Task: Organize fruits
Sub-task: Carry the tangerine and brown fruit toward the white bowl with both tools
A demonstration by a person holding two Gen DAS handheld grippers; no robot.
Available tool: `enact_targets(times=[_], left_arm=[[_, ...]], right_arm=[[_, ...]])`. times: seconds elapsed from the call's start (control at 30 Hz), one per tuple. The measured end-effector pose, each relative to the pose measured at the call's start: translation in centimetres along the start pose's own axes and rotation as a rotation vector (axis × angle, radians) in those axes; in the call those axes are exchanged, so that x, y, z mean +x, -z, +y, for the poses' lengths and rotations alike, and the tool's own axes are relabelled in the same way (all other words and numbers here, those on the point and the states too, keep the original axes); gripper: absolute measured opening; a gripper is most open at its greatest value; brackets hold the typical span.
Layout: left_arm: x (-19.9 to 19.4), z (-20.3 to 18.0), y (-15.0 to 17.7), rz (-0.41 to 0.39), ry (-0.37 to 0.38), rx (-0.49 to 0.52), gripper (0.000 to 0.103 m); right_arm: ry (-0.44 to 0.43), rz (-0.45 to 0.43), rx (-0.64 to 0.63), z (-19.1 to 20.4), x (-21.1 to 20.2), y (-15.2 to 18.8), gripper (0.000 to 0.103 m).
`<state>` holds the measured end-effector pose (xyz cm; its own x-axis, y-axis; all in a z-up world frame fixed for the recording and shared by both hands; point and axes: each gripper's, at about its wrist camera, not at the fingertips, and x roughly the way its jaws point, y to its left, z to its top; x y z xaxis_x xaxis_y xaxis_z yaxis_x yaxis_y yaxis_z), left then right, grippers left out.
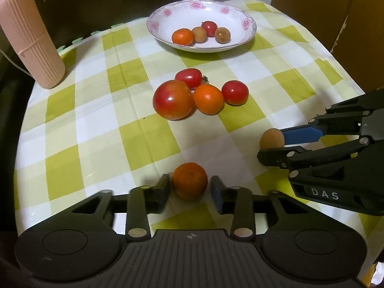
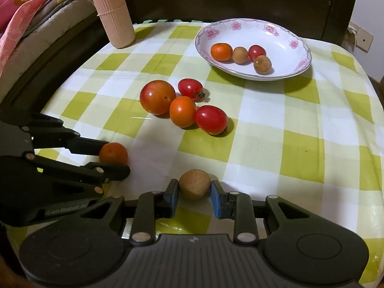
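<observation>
Left gripper (image 1: 189, 188) fingers (image 1: 161, 193) motion-blurred

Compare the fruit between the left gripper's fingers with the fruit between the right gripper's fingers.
The small orange at the left gripper is bright orange and bigger; the brown fruit at the right gripper is dull tan and smaller. The right pads press the brown fruit; a gap shows beside the orange. Both are round, above the checked cloth.
</observation>
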<state>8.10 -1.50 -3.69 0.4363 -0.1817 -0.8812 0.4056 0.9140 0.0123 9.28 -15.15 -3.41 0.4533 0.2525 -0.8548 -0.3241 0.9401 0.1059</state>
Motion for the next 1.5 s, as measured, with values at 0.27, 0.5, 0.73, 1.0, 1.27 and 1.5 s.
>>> enact_targets(times=[0.27,0.5,0.73,1.0,1.27,1.5], left_arm=[[0.2,0.1,-0.1,-0.003,-0.006,-0.007,0.068],[0.3,0.3,0.0,0.012,-0.019,-0.019,0.067],[0.2,0.4,0.0,0.007,-0.012,-0.023,0.047],[0.1,0.4,-0.1,0.004,-0.007,-0.030,0.039],[-0.6,0.5,-0.7,-0.027,0.011,-0.036,0.038],[-1.2,0.7,-2.6,-0.078,0.017,-0.038,0.038]], right_arm=[[-0.011,0.000,0.006,-0.2,0.0,0.0,0.031],[-0.021,-0.003,0.010,-0.3,0.0,-0.1,0.032],[-0.020,-0.017,0.012,0.0,0.3,-0.4,0.032],[-0.002,-0.014,-0.009,0.4,0.6,-0.4,0.026],[-0.011,-0.039,-0.004,0.4,0.0,-0.5,0.026],[-0.009,-0.072,0.013,0.2,-0.8,-1.3,0.026]])
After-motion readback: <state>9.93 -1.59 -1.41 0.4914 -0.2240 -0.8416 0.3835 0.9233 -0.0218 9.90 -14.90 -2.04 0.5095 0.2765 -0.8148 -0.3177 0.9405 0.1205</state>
